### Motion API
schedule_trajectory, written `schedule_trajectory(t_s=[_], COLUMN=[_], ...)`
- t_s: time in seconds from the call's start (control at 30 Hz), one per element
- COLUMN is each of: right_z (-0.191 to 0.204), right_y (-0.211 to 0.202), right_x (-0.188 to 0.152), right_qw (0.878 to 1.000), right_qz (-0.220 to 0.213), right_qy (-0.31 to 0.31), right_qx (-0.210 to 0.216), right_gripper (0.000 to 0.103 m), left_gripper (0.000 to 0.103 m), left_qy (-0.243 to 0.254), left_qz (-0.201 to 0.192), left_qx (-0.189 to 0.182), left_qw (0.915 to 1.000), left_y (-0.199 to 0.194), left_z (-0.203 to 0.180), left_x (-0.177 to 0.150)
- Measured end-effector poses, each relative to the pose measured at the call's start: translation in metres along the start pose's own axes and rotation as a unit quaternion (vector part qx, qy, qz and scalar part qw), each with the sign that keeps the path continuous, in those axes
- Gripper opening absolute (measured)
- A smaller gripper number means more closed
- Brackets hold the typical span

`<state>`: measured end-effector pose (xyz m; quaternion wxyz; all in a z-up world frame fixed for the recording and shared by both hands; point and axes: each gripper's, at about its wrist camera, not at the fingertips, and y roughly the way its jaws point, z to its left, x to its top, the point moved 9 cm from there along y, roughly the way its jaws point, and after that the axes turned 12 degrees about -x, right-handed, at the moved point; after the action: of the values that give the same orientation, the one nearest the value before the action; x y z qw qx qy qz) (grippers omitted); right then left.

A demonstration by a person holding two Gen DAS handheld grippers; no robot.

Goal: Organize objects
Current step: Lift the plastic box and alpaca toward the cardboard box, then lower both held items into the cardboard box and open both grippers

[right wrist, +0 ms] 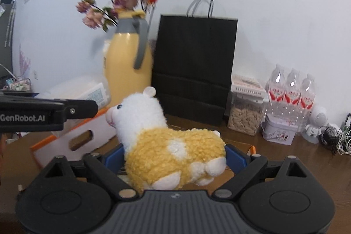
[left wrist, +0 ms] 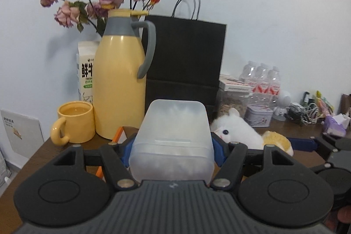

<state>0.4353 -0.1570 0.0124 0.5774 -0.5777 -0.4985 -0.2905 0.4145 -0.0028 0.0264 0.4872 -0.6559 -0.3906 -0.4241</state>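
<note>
My left gripper [left wrist: 172, 152] is clamped on a frosted plastic container [left wrist: 173, 142], held above the table [left wrist: 43, 152] near its left edge, in front of the yellow thermos [left wrist: 120, 84] and mug [left wrist: 73, 124]. My right gripper [right wrist: 175, 159] squeezes the plush alpaca [right wrist: 166, 146] mid-table, before the black paper bag [right wrist: 195, 67].
</note>
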Motion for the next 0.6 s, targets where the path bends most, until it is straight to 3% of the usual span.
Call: schedule_trajectory(t_s=[0.2, 0.47, 0.5, 0.53, 0.6], right_z=[-0.015, -0.02, -0.019, -0.02, -0.022], right_y=[0.028, 0.029, 0.028, 0.028, 0.025], right_x=[-0.015, -0.025, -0.027, -0.028, -0.029], right_qw=[0.999, 0.999, 0.999, 0.999, 0.998], right_qz=[0.024, 0.036, 0.036, 0.036, 0.035], right_qy=[0.019, 0.032, 0.033, 0.036, 0.042], right_qx=[-0.023, -0.018, -0.018, -0.019, -0.023], right_gripper=[0.094, 0.096, 0.097, 0.099, 0.103], left_gripper=[0.068, 0.069, 0.081, 0.103, 0.103], left_qy=[-0.016, -0.01, -0.009, -0.01, -0.011], left_qz=[0.022, 0.034, 0.031, 0.023, -0.005], left_qx=[0.014, 0.026, 0.03, 0.031, 0.038], left_qw=[0.9996, 0.999, 0.999, 0.9992, 0.9992], left_y=[0.031, 0.035, 0.034, 0.032, 0.025], left_z=[0.012, 0.017, 0.016, 0.016, 0.016], left_x=[-0.011, -0.027, -0.027, -0.027, -0.026])
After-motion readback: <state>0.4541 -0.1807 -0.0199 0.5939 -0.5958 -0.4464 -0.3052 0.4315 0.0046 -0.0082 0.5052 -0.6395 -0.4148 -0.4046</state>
